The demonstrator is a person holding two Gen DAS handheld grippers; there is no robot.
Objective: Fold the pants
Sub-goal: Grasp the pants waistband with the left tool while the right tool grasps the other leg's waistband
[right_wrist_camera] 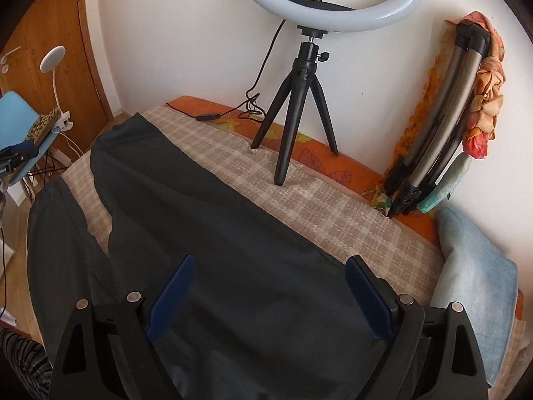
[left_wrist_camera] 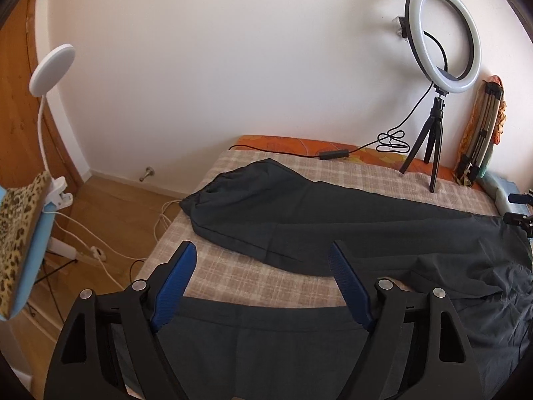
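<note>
Dark pants (left_wrist_camera: 333,220) spread over checked blanket (left_wrist_camera: 233,276), legs toward ten o'clock. Left gripper (left_wrist_camera: 263,253) and right gripper (right_wrist_camera: 269,266) both open, nothing gripped.

Ring light (right_wrist_camera: 328,6) on tripod (right_wrist_camera: 293,110) stands on checked blanket (right_wrist_camera: 333,206); clip lamp (left_wrist_camera: 50,66) at left.

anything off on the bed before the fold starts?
Yes: the pants lie splayed, legs apart in a V with checked blanket showing between them. The ring light tripod stands on the bed right beside the far leg. Both tongs are open, gripping nothing.
</note>
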